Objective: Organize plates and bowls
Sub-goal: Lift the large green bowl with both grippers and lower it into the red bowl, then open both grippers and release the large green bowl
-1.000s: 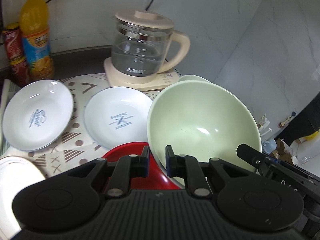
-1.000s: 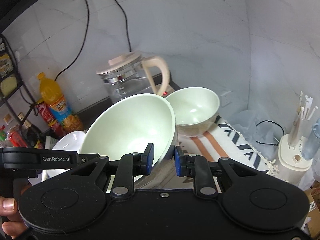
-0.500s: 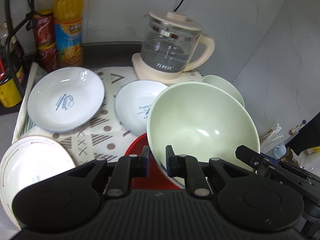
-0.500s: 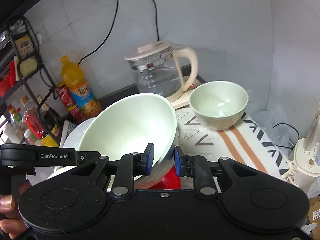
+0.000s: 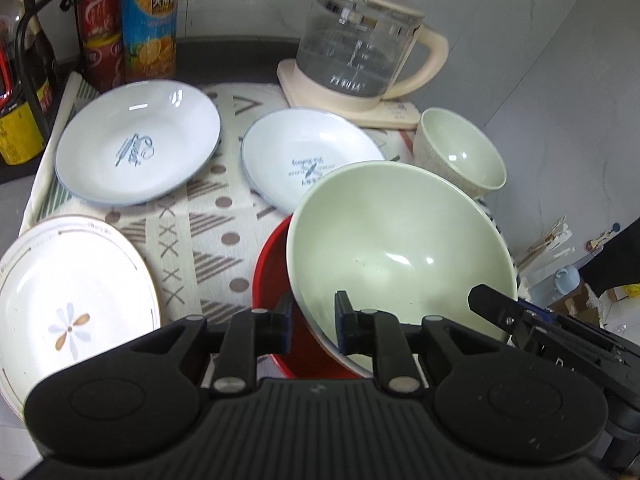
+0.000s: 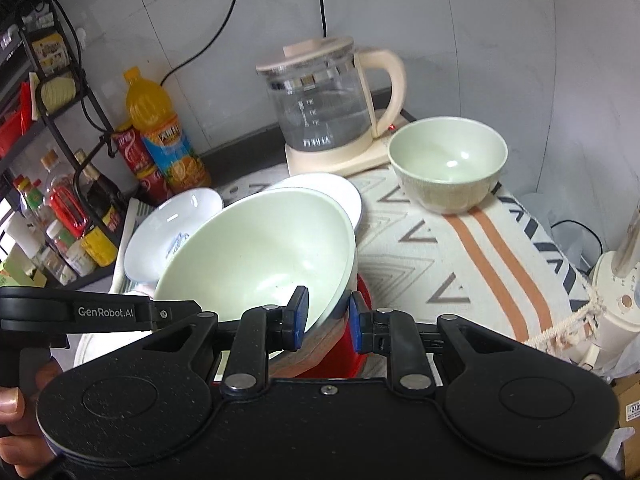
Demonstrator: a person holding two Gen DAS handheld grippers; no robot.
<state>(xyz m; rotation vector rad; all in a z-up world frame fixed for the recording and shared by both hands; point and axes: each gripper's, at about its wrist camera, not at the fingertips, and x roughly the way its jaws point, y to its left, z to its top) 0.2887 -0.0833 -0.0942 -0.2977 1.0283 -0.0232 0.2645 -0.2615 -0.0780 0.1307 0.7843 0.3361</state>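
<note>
Left wrist view sits close behind the left gripper (image 5: 312, 322), looking down and forward over the patterned cloth (image 5: 208, 232) toward the kettle (image 5: 360, 44) at 12 o'clock. Right wrist view sits close behind the right gripper (image 6: 328, 316), pitched flatter. Both share the large green bowl (image 5: 396, 240) (image 6: 260, 248), kettle (image 6: 320, 96) and small green bowl (image 5: 460, 152) (image 6: 448, 160).
</note>
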